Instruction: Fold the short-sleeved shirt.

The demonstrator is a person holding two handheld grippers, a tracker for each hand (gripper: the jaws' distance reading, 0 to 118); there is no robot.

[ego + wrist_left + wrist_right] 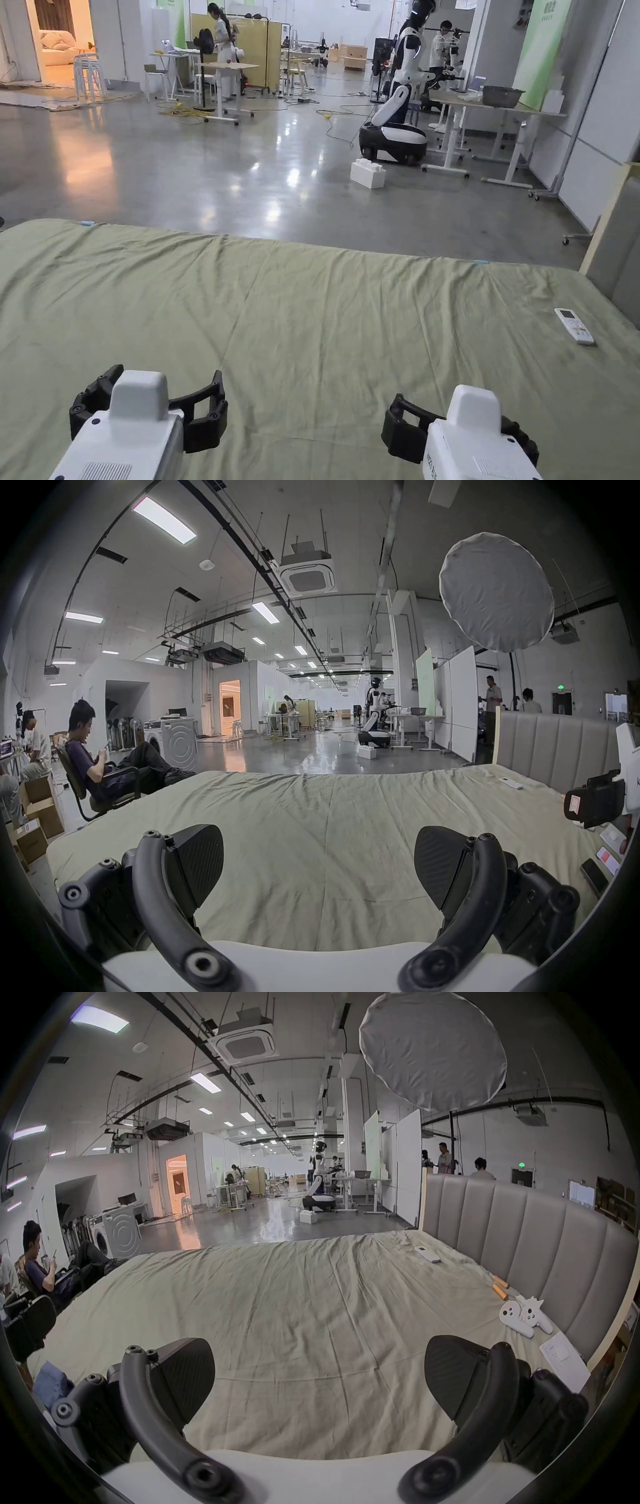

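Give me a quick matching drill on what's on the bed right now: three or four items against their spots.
Things:
1. left tongs
2. right tongs
3. white remote
4. white game controllers

Places:
A. by the headboard, near two wooden handles
B. open, low over the green sheet's near left
C. far right of the sheet, lying alone
D. open, low over the sheet's near right

Pairs: 1-B, 2-D, 3-C, 4-A

Wide bed [312,325] under a wrinkled olive-green sheet [294,1303]; white remote [574,325] flat near the padded headboard [536,1234], white game controllers [524,1316] nearer along it.
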